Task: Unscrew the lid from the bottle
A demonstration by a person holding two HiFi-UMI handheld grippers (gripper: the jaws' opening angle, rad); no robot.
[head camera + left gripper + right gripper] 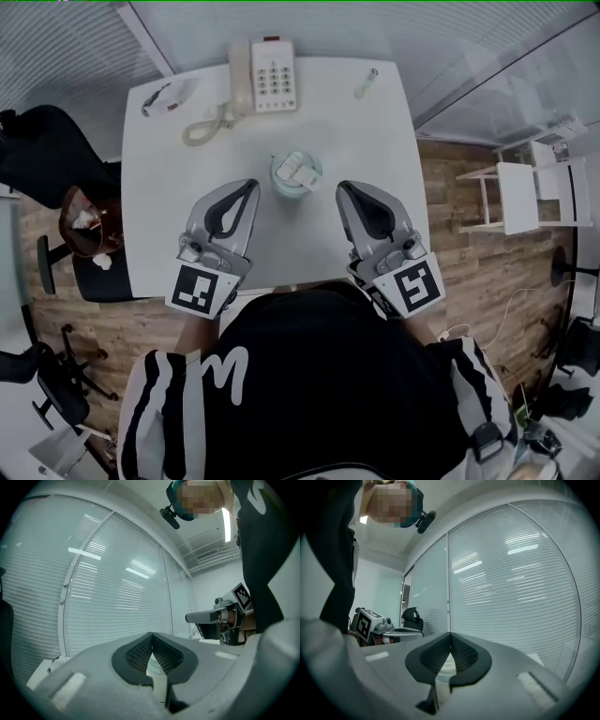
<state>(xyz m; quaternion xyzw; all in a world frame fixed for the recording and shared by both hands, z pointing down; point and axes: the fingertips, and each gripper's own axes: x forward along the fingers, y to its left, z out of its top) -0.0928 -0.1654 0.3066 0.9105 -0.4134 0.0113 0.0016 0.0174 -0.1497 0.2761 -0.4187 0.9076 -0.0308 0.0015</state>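
In the head view a bottle (296, 174) with a pale green lid and a white flip tab stands upright at the middle of the white table (169, 197). My left gripper (251, 186) rests just left of it and my right gripper (343, 187) just right of it, neither touching it. Both point away from me with jaws shut and nothing between them. In the left gripper view the pads (140, 651) meet at the tip, and a pale part of the bottle (154, 668) shows behind them. The right gripper view shows the same, with the bottle (445, 666) behind its pads (461, 654).
A white desk telephone (264, 75) with a coiled cord lies at the table's far edge. A small tube (366, 82) is at the far right, a dark-rimmed object (165, 97) at the far left. A black chair (42, 155) stands left, a white chair (518, 195) right.
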